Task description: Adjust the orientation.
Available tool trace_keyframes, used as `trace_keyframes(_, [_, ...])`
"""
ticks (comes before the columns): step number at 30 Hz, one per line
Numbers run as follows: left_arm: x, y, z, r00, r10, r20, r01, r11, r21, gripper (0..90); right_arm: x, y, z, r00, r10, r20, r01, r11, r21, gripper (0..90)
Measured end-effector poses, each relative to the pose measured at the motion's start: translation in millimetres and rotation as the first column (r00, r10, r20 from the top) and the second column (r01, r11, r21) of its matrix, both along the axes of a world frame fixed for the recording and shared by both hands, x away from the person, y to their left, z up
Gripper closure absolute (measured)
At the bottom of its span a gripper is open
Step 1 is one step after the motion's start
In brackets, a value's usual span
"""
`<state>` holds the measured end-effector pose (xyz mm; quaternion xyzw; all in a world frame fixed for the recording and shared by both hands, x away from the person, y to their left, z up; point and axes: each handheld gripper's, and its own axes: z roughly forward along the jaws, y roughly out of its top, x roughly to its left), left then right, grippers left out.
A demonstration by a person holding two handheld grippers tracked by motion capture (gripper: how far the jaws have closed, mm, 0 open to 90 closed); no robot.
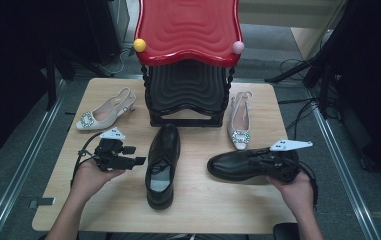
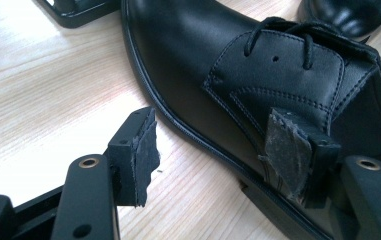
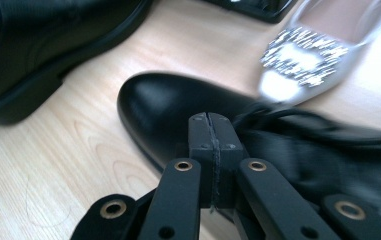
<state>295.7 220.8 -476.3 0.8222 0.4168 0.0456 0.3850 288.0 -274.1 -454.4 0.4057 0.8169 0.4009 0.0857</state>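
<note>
Two black leather lace-up shoes lie on the wooden table (image 1: 203,205). One shoe (image 1: 162,160) is in the middle, toe toward the stools. My left gripper (image 1: 134,155) is open just left of it. In the left gripper view that shoe (image 2: 238,65) fills the right side, and the left gripper (image 2: 213,147) has one pad (image 2: 290,155) against its side. The other shoe (image 1: 230,165) lies at the right, toe pointing left. My right gripper (image 1: 255,156) is shut above its laces. In the right gripper view the jaws (image 3: 210,120) are pressed together over this shoe (image 3: 163,105); whether they pinch the lace I cannot tell.
A red stool (image 1: 188,27) is stacked on a black stool (image 1: 187,95) at the table's back centre. A beige slingback heel (image 1: 103,112) lies at the back left, and another (image 1: 239,125) at the right beside the stools, its jewelled buckle (image 3: 303,55) close to the right gripper.
</note>
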Motion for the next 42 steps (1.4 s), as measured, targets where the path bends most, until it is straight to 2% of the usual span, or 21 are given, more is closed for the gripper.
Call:
trace_keyframes(3, [2.7, -1.3, -0.4, 1.0000, 0.000, 0.003, 0.000, 1.0000, 0.000, 37.9, 1.4, -7.5, 8.4, 0.9997, -0.022, 0.015, 0.022, 0.9998, 0.003, 90.0])
trace_keyframes(4, [5.7, -2.6, -0.8, 1.0000, -0.006, -0.001, 0.006, 1.0000, 0.003, 37.9, 4.1, -15.3, 13.6, 0.9985, -0.045, 0.030, 0.045, 0.9990, 0.001, 90.0])
trace_keyframes(6, [8.1, -4.7, -1.4, 0.9999, -0.010, -0.004, 0.010, 0.9999, 0.005, 38.0, 7.9, -23.9, 14.9, 0.9973, -0.069, 0.026, 0.069, 0.9976, 0.000, 90.0])
trace_keyframes(8, [10.3, -6.5, -2.1, 0.9999, -0.010, -0.005, 0.010, 0.9999, 0.006, 38.0, 11.7, -32.5, 13.3, 0.9959, -0.090, 0.013, 0.090, 0.9960, -0.003, 90.0])
trace_keyframes(10, [12.3, -7.8, -2.4, 0.9999, -0.015, -0.006, 0.015, 0.9999, 0.007, 38.1, 14.2, -41.0, 11.8, 0.9946, -0.103, 0.008, 0.103, 0.9946, 0.016, 90.0])
trace_keyframes(12, [14.1, -8.8, -2.8, 0.9998, -0.017, -0.007, 0.017, 0.9998, 0.009, 38.2, 14.8, -47.7, 11.3, 0.9914, -0.130, 0.016, 0.130, 0.9914, -0.013, 90.0])
trace_keyframes(14, [16.1, -9.1, -2.8, 0.9998, -0.018, -0.009, 0.018, 0.9998, 0.006, 38.3, 14.5, -54.5, 9.9, 0.9896, -0.142, 0.022, 0.143, 0.9897, -0.012, 90.0])
trace_keyframes(16, [16.9, -8.7, -2.6, 0.9998, -0.019, -0.008, 0.019, 0.9998, 0.008, 38.3, 14.0, -56.4, 8.3, 0.9887, -0.149, 0.016, 0.150, 0.9884, -0.024, 90.0])
trace_keyframes(18, [17.9, -7.7, -2.0, 0.9999, -0.013, -0.005, 0.013, 0.9999, -0.001, 38.4, 13.5, -59.2, -0.2, 0.9878, -0.156, -0.001, 0.155, 0.9867, -0.047, 90.0])
trace_keyframes(22, [17.7, -6.3, -1.2, 1.0000, -0.008, -0.004, 0.008, 1.0000, -0.003, 38.4, 13.8, -50.6, -8.9, 0.9924, -0.120, -0.030, 0.117, 0.9900, -0.079, 90.0])
trace_keyframes(24, [17.4, -6.5, -0.9, 1.0000, -0.008, -0.004, 0.008, 1.0000, -0.004, 38.4, 14.5, -46.0, -9.6, 0.9927, -0.118, -0.025, 0.115, 0.9882, -0.101, 90.0])
trace_keyframes(28, [17.6, -7.7, -1.9, 0.9999, -0.012, -0.006, 0.012, 0.9999, 0.004, 38.4, 15.6, -42.7, -7.7, 0.9921, -0.108, -0.064, 0.102, 0.9912, -0.085, 90.0])
trace_keyframes(32, [17.2, -7.2, -1.3, 0.9999, -0.010, -0.002, 0.010, 0.9999, 0.005, 38.4, 13.9, -31.5, -8.2, 0.9955, -0.056, -0.077, 0.047, 0.9924, -0.114, 90.0])
trace_keyframes(33, [17.2, -7.2, -1.3, 0.9999, -0.010, -0.002, 0.010, 0.9999, 0.005, 38.4, 13.9, -31.5, -8.2, 0.9955, -0.056, -0.077, 0.047, 0.9924, -0.114, 90.0])
trace_keyframes(34, [16.9, -6.5, -0.7, 1.0000, -0.009, 0.001, 0.009, 1.0000, 0.004, 38.4, 11.7, -24.2, -7.4, 0.9962, -0.030, -0.082, 0.019, 0.9920, -0.125, 90.0])
trace_keyframes(37, [16.9, -6.1, -0.7, 1.0000, -0.009, -0.001, 0.009, 1.0000, 0.001, 38.4, 10.0, -17.7, -5.9, 0.9965, -0.001, -0.084, -0.009, 0.9917, -0.128, 90.0])
trace_keyframes(38, [17.0, -6.4, -1.2, 0.9999, -0.010, -0.004, 0.010, 0.9999, 0.006, 38.4, 9.6, -11.9, -4.9, 0.9963, 0.024, -0.083, -0.034, 0.9918, -0.123, 90.0])
trace_keyframes(42, [16.9, -7.0, -1.6, 0.9999, -0.009, -0.005, 0.009, 0.9999, 0.005, 38.4, 9.2, 0.0, -4.6, 0.9946, 0.053, -0.089, -0.064, 0.9893, -0.131, 90.0])
